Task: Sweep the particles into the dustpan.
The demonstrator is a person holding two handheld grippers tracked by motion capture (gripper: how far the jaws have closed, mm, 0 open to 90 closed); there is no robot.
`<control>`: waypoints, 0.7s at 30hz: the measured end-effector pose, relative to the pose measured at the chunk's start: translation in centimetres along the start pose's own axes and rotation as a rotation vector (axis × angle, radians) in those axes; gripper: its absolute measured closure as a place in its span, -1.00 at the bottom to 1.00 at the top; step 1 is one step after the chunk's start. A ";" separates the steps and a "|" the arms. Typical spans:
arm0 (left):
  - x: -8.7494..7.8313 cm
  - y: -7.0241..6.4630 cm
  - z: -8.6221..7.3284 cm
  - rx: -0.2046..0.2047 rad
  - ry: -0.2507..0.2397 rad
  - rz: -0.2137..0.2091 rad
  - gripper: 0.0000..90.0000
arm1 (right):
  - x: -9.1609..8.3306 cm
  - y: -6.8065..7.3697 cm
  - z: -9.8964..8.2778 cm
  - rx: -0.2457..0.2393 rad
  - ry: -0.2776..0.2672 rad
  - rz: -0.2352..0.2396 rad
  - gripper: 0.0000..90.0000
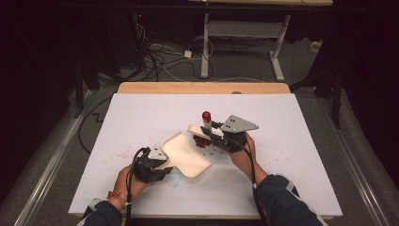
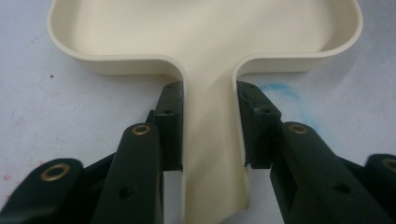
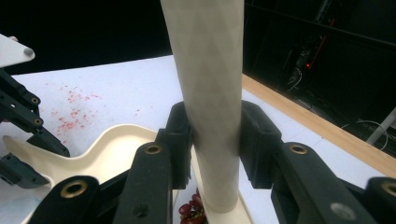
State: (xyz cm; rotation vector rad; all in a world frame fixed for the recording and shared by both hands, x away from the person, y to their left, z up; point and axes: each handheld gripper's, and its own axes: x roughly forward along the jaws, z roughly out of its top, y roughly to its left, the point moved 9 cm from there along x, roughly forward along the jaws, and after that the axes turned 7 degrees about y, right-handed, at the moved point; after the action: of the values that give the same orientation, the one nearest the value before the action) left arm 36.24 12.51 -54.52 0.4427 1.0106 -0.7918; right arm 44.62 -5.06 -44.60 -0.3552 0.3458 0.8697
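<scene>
**Two grippers, one dustpan, one brush**

On the white table (image 1: 141,113), we see a person working a two-jaw gripper in each hand over a cream dustpan (image 1: 186,154) that lies flat near the middle of the sheet. At the left of the high view, the left gripper (image 1: 157,162) has its jaws closed on the pan's handle, and in the left gripper view we find the black pads (image 2: 170,121) pressed against both sides of that narrow cream handle (image 2: 212,140), with the pan's broad tray opening away beyond them. We note a faint blue smear (image 2: 289,95) on the table just beside the handle.

The right gripper (image 1: 210,133), with its grey three-cornered plate (image 1: 239,124) on top, grips a cream brush (image 1: 200,133) by its upright handle, which ends in a red tip (image 1: 206,115). In the right gripper view, we see both jaws clamped around the pale cylindrical handle (image 3: 210,93), and below them a cluster of small dark red pieces (image 3: 192,211) at the brush's base. From above, the brush head sits at the far edge of the pan, with the dark red pieces (image 1: 202,141) beneath it.

Fine red specks (image 1: 120,153) dot the table left of the pan. Beyond the table's wooden far edge (image 1: 202,87), cables (image 1: 155,56) lie on the floor.
</scene>
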 end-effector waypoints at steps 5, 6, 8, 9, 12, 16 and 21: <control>0.2 -0.2 0.1 -0.006 0.015 0.003 0.40 | -0.2 0.6 0.2 0.022 -0.021 0.020 0.52; 0.3 -0.3 0.1 -0.011 0.015 0.002 0.40 | -0.2 0.8 0.2 0.014 -0.016 0.023 0.52; 0.3 -0.4 0.2 -0.017 0.018 -0.002 0.40 | -0.1 1.3 0.3 0.016 -0.019 0.018 0.52; 0.4 -0.6 0.3 -0.021 0.020 -0.005 0.40 | -0.1 1.5 0.3 0.016 -0.016 0.018 0.52; 0.6 -1.2 0.8 -0.024 0.029 -0.009 0.40 | 0.0 2.0 0.4 0.016 -0.018 0.018 0.51; 0.9 -1.8 1.4 -0.029 0.034 -0.008 0.40 | 0.0 2.4 0.3 0.019 -0.015 0.015 0.51; 1.1 -1.9 1.7 -0.035 0.035 -0.005 0.40 | -0.3 2.8 0.4 0.036 -0.023 0.028 0.51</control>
State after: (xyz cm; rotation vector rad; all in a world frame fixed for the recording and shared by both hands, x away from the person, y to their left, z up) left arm 36.06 9.73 -54.61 0.4254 1.0565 -0.7723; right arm 42.34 -3.42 -44.57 -0.3072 0.3454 0.8936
